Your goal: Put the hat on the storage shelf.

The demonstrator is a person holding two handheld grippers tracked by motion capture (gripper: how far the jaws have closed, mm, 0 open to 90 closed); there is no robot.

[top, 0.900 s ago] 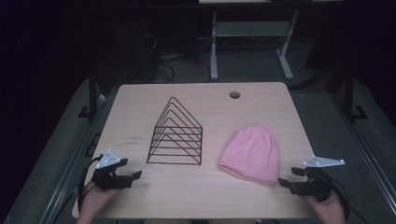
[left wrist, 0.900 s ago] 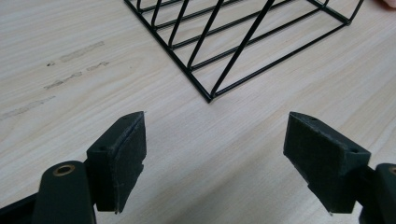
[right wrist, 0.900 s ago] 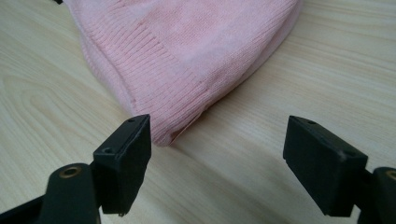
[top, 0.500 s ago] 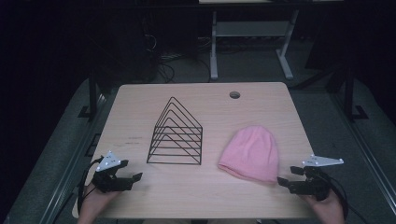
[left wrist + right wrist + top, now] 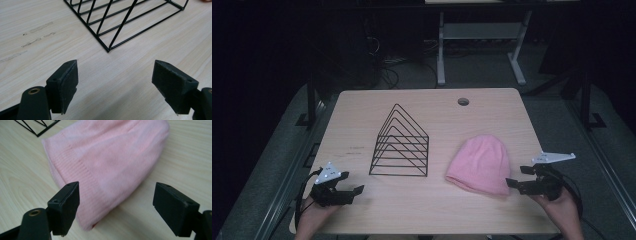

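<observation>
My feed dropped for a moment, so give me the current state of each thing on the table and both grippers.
pink beanie: lying flat, untouched.
wire rack: standing upright, empty.
left gripper: open, holding nothing, over bare table.
right gripper: open, holding nothing, pointing at the beanie's ribbed edge.

Left gripper view: black wire triangular rack [image 5: 120, 22] cut off by top edge. Right gripper view: pink knitted beanie [image 5: 107, 157] crown cut off at top, rack corner barely visible.
</observation>
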